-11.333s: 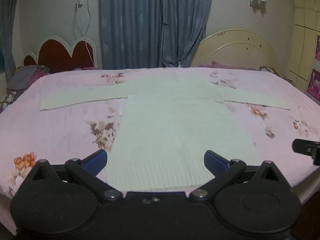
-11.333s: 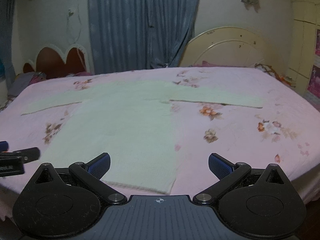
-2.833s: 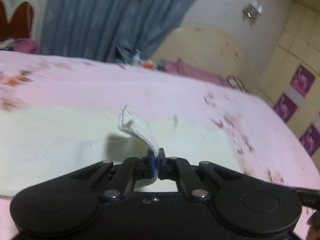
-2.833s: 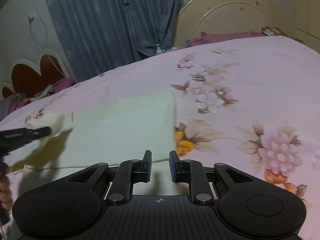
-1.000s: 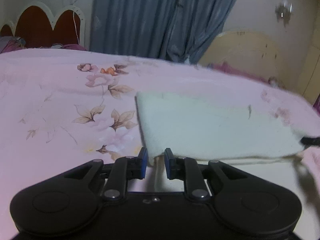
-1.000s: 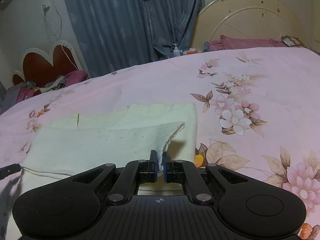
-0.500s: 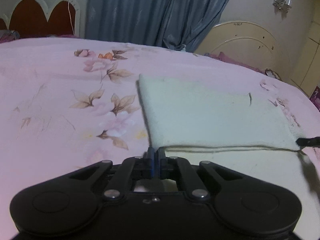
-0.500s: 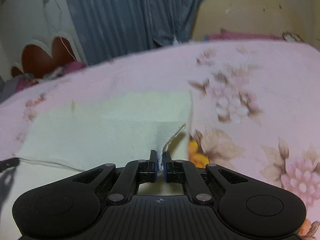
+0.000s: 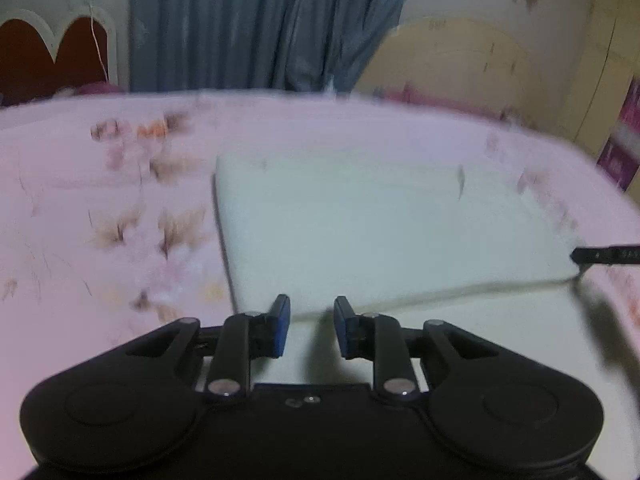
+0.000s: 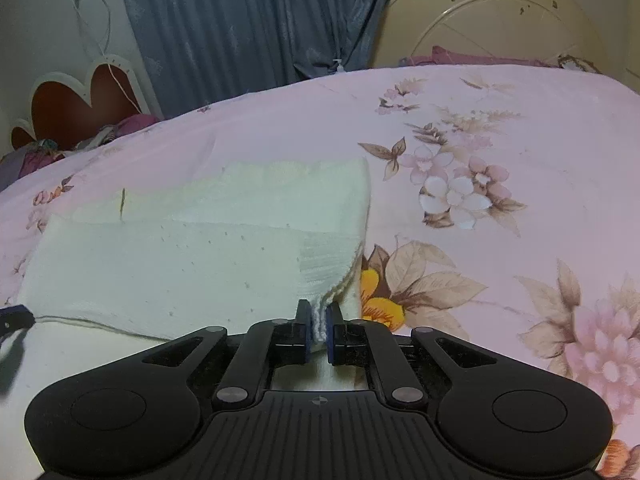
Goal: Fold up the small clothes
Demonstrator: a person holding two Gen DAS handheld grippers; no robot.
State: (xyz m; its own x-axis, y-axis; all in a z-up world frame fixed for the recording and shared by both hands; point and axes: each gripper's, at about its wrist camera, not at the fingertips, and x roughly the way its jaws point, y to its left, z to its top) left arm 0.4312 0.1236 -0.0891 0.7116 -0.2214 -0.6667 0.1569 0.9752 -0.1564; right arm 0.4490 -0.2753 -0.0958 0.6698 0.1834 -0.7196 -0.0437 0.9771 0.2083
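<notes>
Sweater (image 10: pixel 192 264): cream knit, folded, lower left of frame on bed (image 10: pixel 500 128). Soft, light, limp, likely stretchy; take by corners or hem. Right gripper (image 10: pixel 318 330) pinches near corner. Left gripper (image 9: pixel 308 326) just opened, nothing between pads.

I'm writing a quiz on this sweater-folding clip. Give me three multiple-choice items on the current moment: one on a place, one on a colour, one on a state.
1. What does the cream sweater lie on?
A. a wooden floor
B. a pink floral bedspread
C. a chair

2. What colour are the curtains?
A. red
B. yellow
C. grey-blue

3. What does the right gripper have between its pads?
A. a corner of the sweater
B. nothing
C. a hanger

Answers:
1 B, pink flowered fabric surrounds the sweater.
2 C, grey-blue folds hang behind the bed.
3 A, ribbed knit is pinched between the blue pads.
</notes>
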